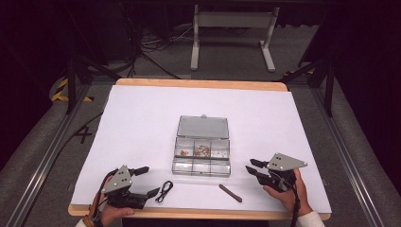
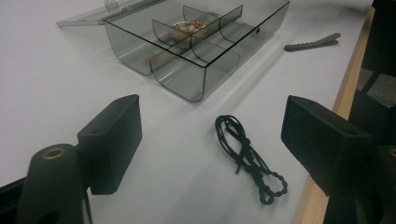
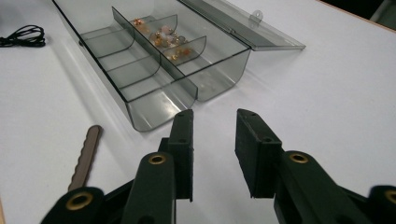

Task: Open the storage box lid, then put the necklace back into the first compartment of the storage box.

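Observation:
A clear grey compartment box (image 1: pixel 201 173) lies in the middle of the white table cover with its lid (image 1: pixel 203 126) folded open behind it. Small orange and pale beads (image 1: pixel 202 151) sit in its back compartments. A knotted black cord (image 1: pixel 164 191) lies near the front edge, and in the left gripper view this cord (image 2: pixel 245 156) is between and just ahead of the jaws. My left gripper (image 1: pixel 150 180) is open, and nothing is held in it. A brown hair clip (image 1: pixel 230 193) lies right of the cord. My right gripper (image 1: pixel 249 165) is open and empty, pointing at the box's right end (image 3: pixel 159 109).
The wooden table edge (image 1: pixel 198 213) runs close in front of both hands. White cover (image 1: pixel 142 118) stretches bare around the box. Beyond the table stand a white desk frame (image 1: pixel 231 38) and cables on the floor.

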Action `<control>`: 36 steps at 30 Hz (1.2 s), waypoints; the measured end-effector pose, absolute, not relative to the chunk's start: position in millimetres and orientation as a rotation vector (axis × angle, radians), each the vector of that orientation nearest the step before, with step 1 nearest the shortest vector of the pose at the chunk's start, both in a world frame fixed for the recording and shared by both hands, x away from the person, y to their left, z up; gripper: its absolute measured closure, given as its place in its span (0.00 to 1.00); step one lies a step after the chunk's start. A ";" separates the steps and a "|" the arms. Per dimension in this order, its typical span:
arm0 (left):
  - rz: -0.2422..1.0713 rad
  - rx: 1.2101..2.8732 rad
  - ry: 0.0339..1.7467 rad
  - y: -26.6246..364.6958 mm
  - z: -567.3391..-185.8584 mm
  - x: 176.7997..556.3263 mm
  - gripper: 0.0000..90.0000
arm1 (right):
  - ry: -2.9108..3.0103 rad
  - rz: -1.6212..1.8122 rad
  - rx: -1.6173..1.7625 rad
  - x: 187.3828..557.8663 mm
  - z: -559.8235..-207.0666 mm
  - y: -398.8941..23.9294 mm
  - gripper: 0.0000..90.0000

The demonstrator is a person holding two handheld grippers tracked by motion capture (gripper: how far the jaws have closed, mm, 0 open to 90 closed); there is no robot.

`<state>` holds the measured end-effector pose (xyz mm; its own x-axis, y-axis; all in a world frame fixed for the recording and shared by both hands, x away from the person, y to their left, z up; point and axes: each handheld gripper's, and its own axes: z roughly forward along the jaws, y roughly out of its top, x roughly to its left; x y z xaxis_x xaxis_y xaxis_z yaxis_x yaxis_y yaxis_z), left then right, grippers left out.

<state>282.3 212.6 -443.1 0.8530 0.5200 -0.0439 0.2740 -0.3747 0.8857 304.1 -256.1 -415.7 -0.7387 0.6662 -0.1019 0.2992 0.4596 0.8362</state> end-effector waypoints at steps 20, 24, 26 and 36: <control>0.246 2.136 0.603 187.4 -459.1 281.3 0.35 | 2.210 1.206 0.920 324.5 -443.1 -275.9 0.50; 0.240 2.186 0.623 188.8 -462.7 282.0 0.45 | 2.214 1.188 0.922 326.3 -444.7 -273.5 0.50; 0.243 2.193 0.629 190.2 -463.2 283.1 0.51 | 2.219 1.170 0.910 326.3 -445.3 -271.8 0.50; 0.296 2.220 0.608 194.2 -460.9 288.4 0.94 | 2.221 1.159 0.900 326.1 -446.0 -270.4 0.46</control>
